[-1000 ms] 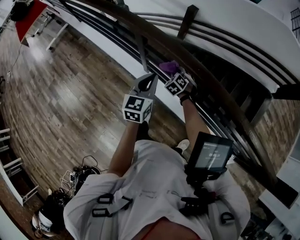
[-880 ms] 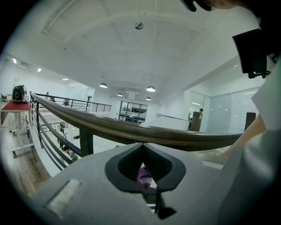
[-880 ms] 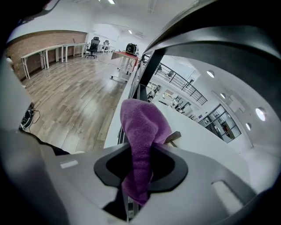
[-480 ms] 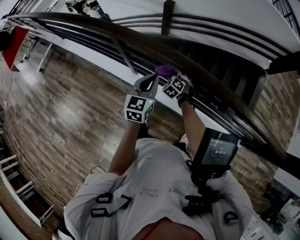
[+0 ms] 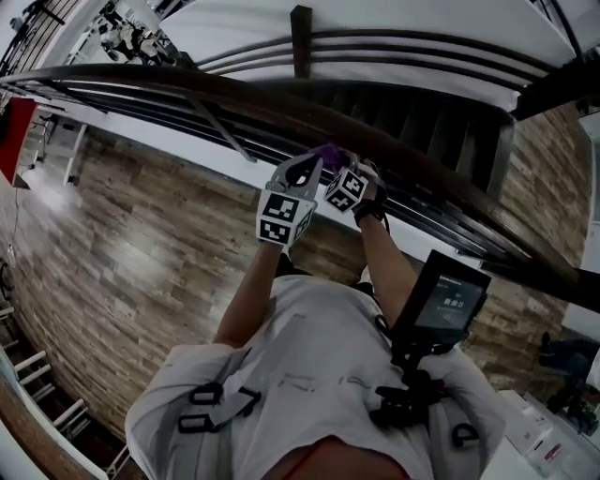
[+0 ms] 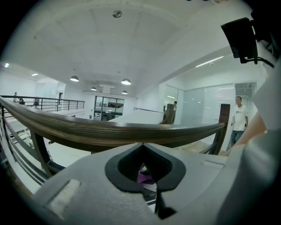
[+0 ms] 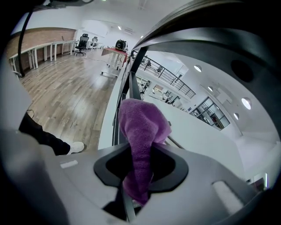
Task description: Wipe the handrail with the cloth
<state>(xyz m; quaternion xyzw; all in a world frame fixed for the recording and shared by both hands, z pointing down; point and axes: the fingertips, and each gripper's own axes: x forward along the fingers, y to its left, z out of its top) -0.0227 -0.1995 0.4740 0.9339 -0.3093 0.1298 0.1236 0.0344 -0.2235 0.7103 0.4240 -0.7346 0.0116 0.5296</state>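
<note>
A dark wooden handrail (image 5: 187,89) curves across the head view from upper left to right. On it rests a purple cloth (image 5: 330,155), and my right gripper (image 5: 339,171) is shut on that cloth. In the right gripper view the cloth (image 7: 142,125) bulges out between the jaws of the right gripper (image 7: 140,149), with the handrail (image 7: 210,39) arching above. Just left of it and below the rail, my left gripper (image 5: 305,171) is shut and holds nothing. In the left gripper view the handrail (image 6: 109,132) crosses right in front of the left gripper (image 6: 141,144).
Thin metal bars (image 5: 225,136) run under the rail. A dark post (image 5: 300,28) and stairs (image 5: 441,112) lie beyond it. Wood floor (image 5: 122,244) spreads to the left. A screen (image 5: 448,302) hangs at the person's chest. A person (image 6: 239,118) stands in the distance.
Both grippers and the cloth have travelled along the handrail, passing the dark post behind it. The cloth stays clamped in the right gripper and the left gripper has turned slightly.
</note>
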